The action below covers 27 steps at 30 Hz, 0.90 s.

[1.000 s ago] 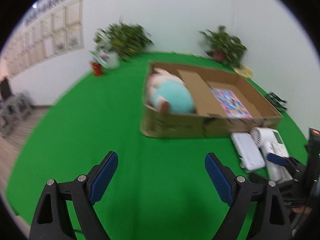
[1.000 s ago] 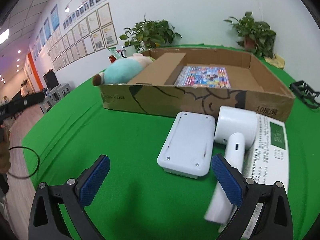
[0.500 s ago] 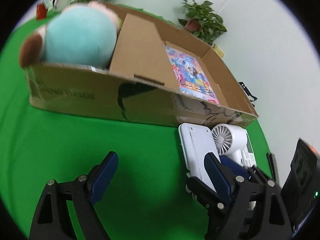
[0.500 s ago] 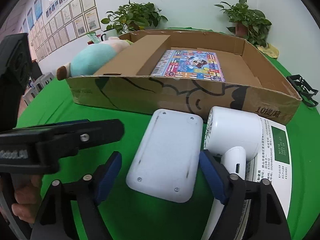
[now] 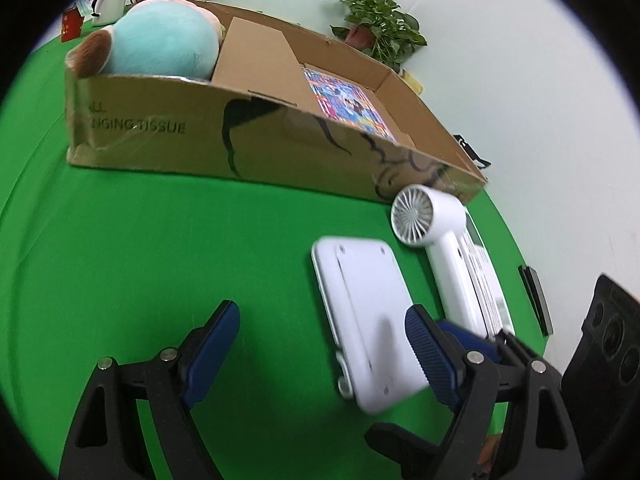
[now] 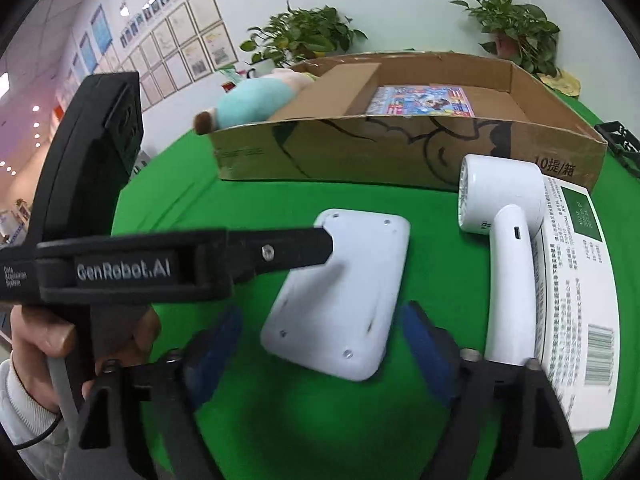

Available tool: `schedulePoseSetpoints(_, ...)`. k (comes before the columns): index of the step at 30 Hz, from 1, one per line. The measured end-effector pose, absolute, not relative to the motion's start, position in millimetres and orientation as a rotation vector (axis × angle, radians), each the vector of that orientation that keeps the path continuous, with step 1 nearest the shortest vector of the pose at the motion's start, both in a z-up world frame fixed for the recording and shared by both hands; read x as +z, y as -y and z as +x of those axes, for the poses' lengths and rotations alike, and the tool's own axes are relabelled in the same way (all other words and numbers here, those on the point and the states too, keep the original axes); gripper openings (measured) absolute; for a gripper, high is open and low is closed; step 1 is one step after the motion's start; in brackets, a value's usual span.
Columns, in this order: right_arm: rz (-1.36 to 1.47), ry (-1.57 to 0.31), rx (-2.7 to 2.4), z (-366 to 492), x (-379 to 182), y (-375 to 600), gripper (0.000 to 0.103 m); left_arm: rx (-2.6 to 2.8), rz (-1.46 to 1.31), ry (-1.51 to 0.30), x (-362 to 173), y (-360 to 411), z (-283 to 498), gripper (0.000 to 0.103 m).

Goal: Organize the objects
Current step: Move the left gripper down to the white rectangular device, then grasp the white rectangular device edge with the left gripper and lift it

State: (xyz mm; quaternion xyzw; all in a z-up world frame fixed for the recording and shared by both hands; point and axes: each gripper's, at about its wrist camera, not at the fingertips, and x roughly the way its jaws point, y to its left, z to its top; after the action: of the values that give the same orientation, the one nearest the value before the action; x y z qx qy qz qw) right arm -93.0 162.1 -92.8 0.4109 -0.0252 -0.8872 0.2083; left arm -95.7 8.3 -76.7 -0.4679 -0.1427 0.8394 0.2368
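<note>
A flat white device (image 6: 340,292) lies on the green table, also in the left wrist view (image 5: 368,320). My right gripper (image 6: 320,356) is open, its blue pads on either side of the device's near end. My left gripper (image 5: 324,352) is open, just left of the device; its right finger (image 5: 428,352) overlaps the device's near edge. A white handheld fan (image 6: 504,240) lies right of the device on a white printed box (image 6: 576,280). Behind them stands a shallow cardboard box (image 6: 400,152) holding a teal plush toy (image 5: 160,44) and a colourful book (image 6: 424,100).
Potted plants (image 6: 304,36) stand at the table's back edge by the white wall. A small black object (image 5: 536,296) lies right of the printed box. The left gripper's body (image 6: 120,256) crosses the right wrist view from the left.
Both grippers have moved in close to the flat white device. The right gripper's pads now flank its near end. The left gripper sits lower and nearer beside it.
</note>
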Motion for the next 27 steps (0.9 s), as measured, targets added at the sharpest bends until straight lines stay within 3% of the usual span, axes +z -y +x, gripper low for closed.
schedulePoseSetpoints(2,1.139,0.057,-2.457,-95.2,-94.4,-157.6,0.094,2.312,-1.288,0.383,-76.4,-9.7,-96.0,0.078)
schedulePoseSetpoints(6,1.146,0.031,-2.473,-101.9,-94.0,-150.2,0.094,2.291,-1.310,0.417,-78.6,-9.7,-106.8,0.052)
schedulePoseSetpoints(8,1.147,-0.002,-2.496,-106.2,-93.5,-146.5,0.091,2.278,-1.321,0.439,-80.9,-11.3,-110.3,0.045)
schedulePoseSetpoints(10,1.169,-0.034,-2.521,-107.5,-95.4,-146.6,0.079,2.215,-1.329,0.483,-83.3,-12.6,-111.2,0.032)
schedulePoseSetpoints(12,1.181,-0.051,-2.540,-107.2,-97.4,-149.7,0.070,2.186,-1.324,0.483,-83.7,-17.4,-106.1,0.032)
schedulePoseSetpoints(27,1.167,-0.063,-2.567,-66.7,-95.6,-151.8,0.067,2.195,-1.332,0.482,-79.9,-10.4,-73.1,0.032)
